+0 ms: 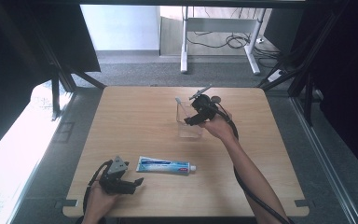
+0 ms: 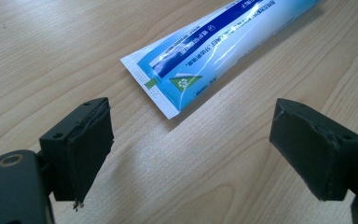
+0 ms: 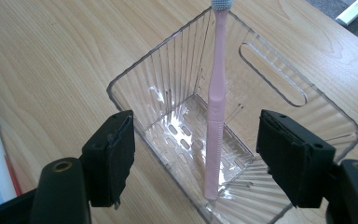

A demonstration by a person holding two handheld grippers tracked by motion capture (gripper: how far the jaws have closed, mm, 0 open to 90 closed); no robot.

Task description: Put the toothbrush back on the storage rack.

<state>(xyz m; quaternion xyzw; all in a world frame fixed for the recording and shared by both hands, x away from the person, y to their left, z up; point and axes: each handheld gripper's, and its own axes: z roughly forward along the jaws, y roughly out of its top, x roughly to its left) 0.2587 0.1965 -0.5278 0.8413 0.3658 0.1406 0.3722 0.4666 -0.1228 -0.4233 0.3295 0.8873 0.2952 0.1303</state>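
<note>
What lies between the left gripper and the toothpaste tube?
Only bare table. In the left gripper view, the left gripper is open just short of the tube and apart from its flat end.

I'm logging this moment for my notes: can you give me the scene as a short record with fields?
surface: wooden table
left gripper: open, just short of the toothpaste tube, not touching
toothpaste tube: lying flat
right gripper: open, above the clear bin
toothbrush: pink, standing in the clear bin, head up
</note>
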